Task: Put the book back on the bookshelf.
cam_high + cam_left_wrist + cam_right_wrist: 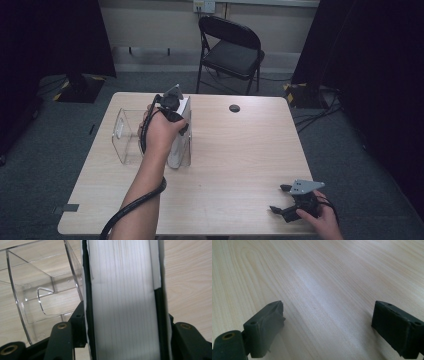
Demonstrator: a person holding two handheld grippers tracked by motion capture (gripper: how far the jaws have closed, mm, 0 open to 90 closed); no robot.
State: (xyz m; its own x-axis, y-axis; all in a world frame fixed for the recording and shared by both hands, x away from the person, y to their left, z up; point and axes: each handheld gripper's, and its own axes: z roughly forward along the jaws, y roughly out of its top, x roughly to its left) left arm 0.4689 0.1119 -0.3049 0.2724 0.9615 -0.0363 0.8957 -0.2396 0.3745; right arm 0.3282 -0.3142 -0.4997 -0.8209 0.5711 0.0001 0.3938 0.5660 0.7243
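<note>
A: High view first: where is the book (181, 147)?

B: It stands upright on its lower edge, left of the middle of the surface (235, 165) and towards the far edge, at the right end of the clear holder (125, 135). I can't tell whether it is inside the holder's end wall or just against it.

A: And the left tongs (123, 337)?

B: They come down over the top of the book. In the left gripper view one jaw lies along each black cover with the white page block between them. Whether they are actually pinching I cannot tell (the pads are hidden behind the covers).

A: The right tongs (277, 198)?

B: Jaws wide apart with nothing between them, low over bare wood by the near right corner and well away from the book.

A: How will the book handle?

B: It looks thick, so I'd judge it fairly heavy for a pinch grip. It should be stiff across the covers, but the pages can fan or sag if it tips. The covers look smooth, so it may slip. The holder looks like hard, clear plastic and is probably light enough to skid if nudged.

A: Where should it be gripped?

B: Across both covers, near the middle of the top edge, so the weight hangs straight below the jaws.
</note>
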